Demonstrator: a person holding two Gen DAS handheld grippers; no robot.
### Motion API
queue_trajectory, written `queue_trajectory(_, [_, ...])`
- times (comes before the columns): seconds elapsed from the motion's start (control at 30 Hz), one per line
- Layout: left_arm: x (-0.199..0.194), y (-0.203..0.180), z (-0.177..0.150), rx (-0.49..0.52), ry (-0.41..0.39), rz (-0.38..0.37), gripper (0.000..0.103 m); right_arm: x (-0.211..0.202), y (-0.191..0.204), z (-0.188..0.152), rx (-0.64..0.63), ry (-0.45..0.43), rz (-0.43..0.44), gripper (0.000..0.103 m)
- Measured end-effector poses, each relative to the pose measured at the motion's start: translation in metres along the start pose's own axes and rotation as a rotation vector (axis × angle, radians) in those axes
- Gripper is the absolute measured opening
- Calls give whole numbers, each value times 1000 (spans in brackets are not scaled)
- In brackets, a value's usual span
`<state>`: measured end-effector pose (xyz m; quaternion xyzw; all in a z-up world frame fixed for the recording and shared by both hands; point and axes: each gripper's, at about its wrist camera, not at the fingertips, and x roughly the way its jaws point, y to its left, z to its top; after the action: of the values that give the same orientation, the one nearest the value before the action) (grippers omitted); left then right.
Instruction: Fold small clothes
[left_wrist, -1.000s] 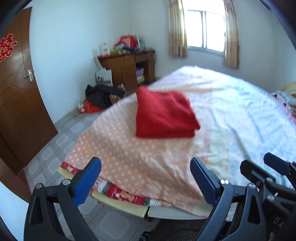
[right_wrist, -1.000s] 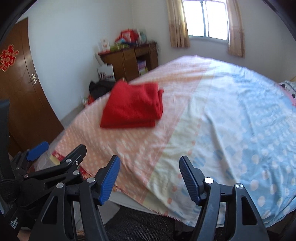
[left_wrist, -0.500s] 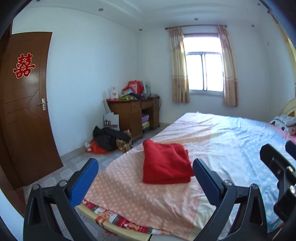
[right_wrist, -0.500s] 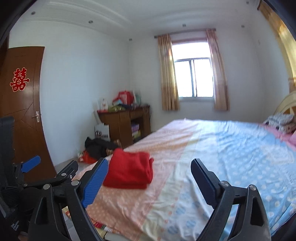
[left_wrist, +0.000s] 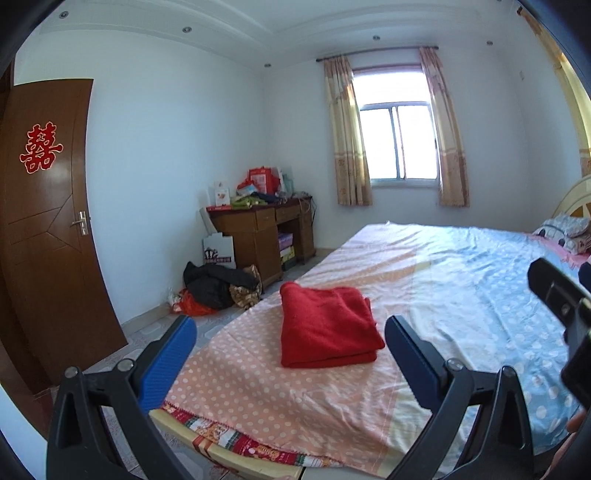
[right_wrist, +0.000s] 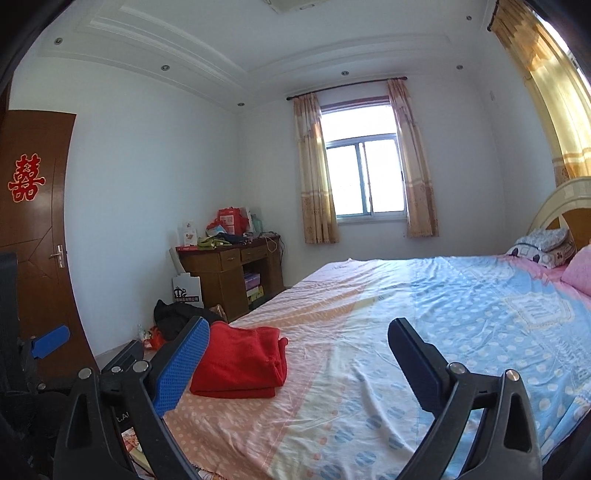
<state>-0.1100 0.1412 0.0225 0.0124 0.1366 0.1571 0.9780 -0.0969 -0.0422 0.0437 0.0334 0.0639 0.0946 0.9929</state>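
Soft, light red cloth (left_wrist: 327, 326) folded at 12 o'clock. Best grabbed by a floppy corner. Left gripper (left_wrist: 290, 349) and right gripper (right_wrist: 297, 363) wide open, holding nothing.

A folded red garment (left_wrist: 327, 326) lies on the bed (left_wrist: 461, 280), on the orange dotted part of the sheet near the foot end. The left gripper (left_wrist: 290, 349) hangs in front of it with its blue-padded fingers (left_wrist: 168, 360) spread wide, holding nothing; the garment shows between them. At the right edge a black part of the right gripper (left_wrist: 561, 299) pokes in (too little shows to tell how its jaws stand). Beyond the bed stand a wooden desk (left_wrist: 258, 236) piled with things, a window (left_wrist: 397, 142) with curtains, and a brown door (left_wrist: 48, 229). Dark clothes (left_wrist: 214, 282) lie heaped on the floor beside the desk.
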Motion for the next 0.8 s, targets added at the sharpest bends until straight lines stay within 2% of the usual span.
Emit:
queue_trajectory(0.17, [4, -3, -4, -2, 41, -1, 103, -1, -7, -3, 18, 13, -5, 98])
queue_trajectory(0.8, [1, -11, -5, 31, 55, -4, 103, -3, -11, -4, 25, 14, -18, 98])
